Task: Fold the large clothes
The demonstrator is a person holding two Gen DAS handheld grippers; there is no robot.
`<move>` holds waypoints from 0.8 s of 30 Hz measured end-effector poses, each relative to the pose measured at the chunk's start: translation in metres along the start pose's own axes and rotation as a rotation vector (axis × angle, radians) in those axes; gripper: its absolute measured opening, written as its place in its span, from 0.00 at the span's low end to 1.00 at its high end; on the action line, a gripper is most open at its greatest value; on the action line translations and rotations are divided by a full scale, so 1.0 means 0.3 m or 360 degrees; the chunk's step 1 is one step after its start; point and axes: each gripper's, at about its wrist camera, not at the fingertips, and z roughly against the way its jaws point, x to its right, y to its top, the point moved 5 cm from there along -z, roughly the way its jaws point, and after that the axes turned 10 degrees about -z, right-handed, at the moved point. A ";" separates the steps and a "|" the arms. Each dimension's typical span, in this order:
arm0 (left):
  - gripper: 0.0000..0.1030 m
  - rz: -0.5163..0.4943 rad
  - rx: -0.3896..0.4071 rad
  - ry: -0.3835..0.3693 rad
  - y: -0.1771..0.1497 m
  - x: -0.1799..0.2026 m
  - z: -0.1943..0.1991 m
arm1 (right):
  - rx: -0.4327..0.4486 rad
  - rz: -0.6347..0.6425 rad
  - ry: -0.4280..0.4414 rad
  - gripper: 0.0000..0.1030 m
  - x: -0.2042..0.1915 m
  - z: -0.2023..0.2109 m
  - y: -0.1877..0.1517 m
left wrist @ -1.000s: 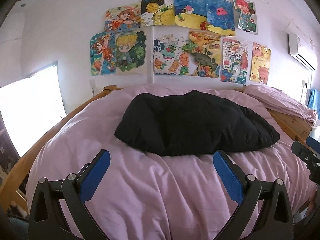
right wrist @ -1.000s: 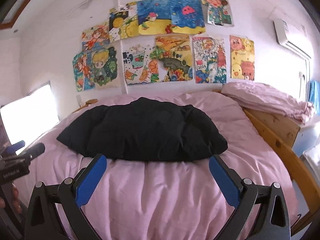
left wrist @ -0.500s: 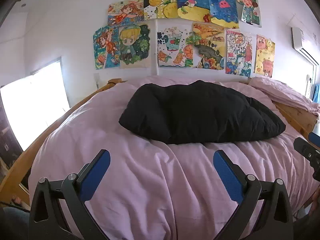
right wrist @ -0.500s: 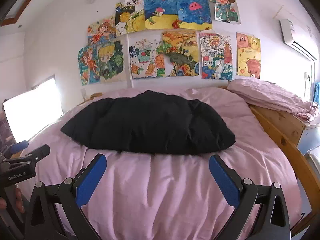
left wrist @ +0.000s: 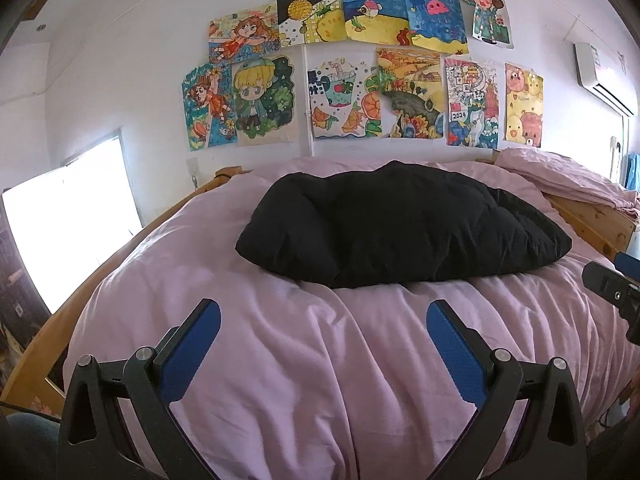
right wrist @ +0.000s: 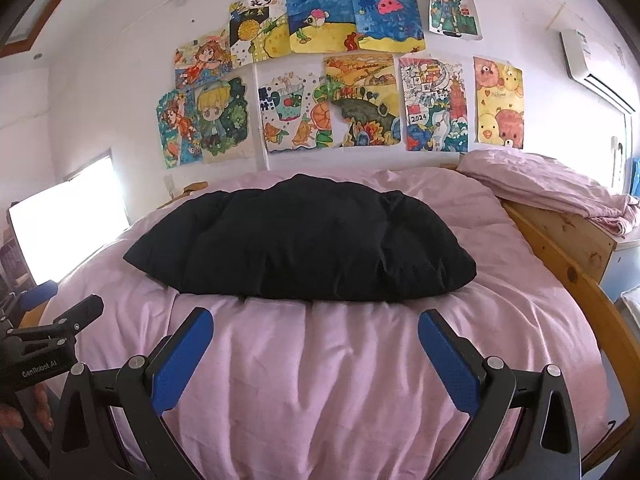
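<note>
Left gripper [left wrist: 323,316]: blue pads spread wide, nothing between them, low in frame over the pink duvet [left wrist: 320,380]. Right gripper [right wrist: 316,326]: the same, wide apart and empty. Black padded garment [right wrist: 304,246] lies mid-frame on the duvet, well beyond both tools, already bunched into a puffy mound. Looks soft, light, springy; the fabric is probably slick. Best hold, I judge: the near corners at lower left and lower right of the mound, pinching deep

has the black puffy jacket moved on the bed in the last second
No. The black jacket keeps its shape and its place on the pink duvet; only the cameras tilted, shifting the wall drawings in view.
</note>
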 end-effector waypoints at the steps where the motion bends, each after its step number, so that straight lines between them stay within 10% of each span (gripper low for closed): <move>1: 0.98 0.0000 0.0000 0.0001 0.000 -0.001 -0.001 | -0.0003 0.0003 0.0001 1.00 -0.002 0.000 -0.002; 24: 0.98 0.0009 0.0005 0.0002 -0.001 0.002 0.002 | -0.0017 -0.0008 0.0002 1.00 0.005 -0.011 -0.015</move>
